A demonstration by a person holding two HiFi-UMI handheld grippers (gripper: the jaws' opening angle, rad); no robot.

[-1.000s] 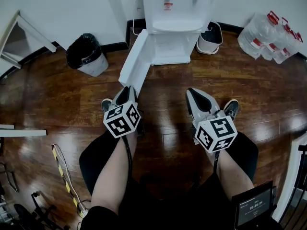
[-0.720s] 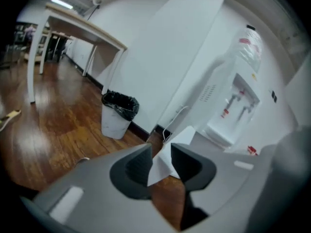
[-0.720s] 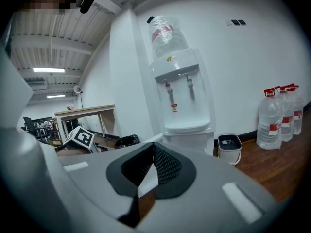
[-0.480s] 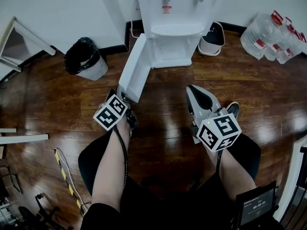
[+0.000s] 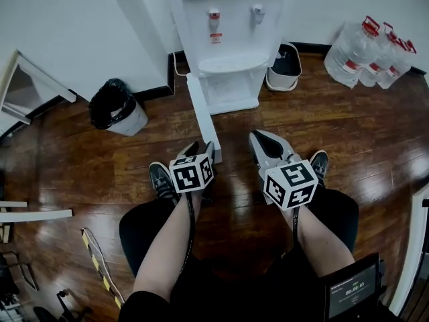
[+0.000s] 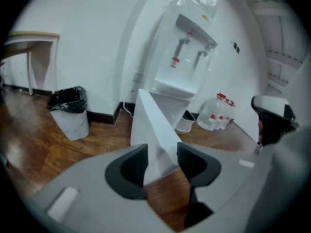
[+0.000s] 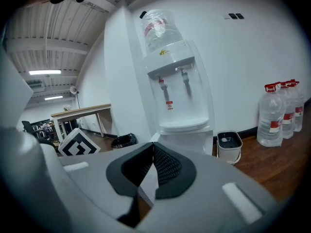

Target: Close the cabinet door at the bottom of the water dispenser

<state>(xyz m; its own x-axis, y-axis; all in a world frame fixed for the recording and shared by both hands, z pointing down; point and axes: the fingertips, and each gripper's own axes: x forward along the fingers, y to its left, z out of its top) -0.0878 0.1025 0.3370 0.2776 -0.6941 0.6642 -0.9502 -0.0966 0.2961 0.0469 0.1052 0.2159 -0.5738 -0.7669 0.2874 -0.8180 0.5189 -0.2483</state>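
The water dispenser (image 5: 228, 25) stood against the wall at the upper middle of the head view. Its cabinet door (image 5: 203, 116) was not shut. The white panel jutted from the lower left corner of the cabinet straight down the frame toward the person, about square to the dispenser's front, and the cabinet opening (image 5: 231, 89) was exposed beside it.

The left gripper (image 5: 201, 149) sat at the door's free end, just below centre. Its jaws had just been opening and stood spread, with the door's edge (image 6: 155, 130) between the fingers (image 6: 129, 166) in the left gripper view. The pads did not appear to clamp the panel, so it was straddled rather than pinched. The right gripper (image 5: 257, 138), right of centre, pointed toward the dispenser with its fingers pressed together on nothing, apart from the door.

As a judgement, the task was roughly midway. The door looked partly swung, yet a quarter turn toward the right of the frame remained before it could lie flush against the cabinet. That final push and seating was still undone.
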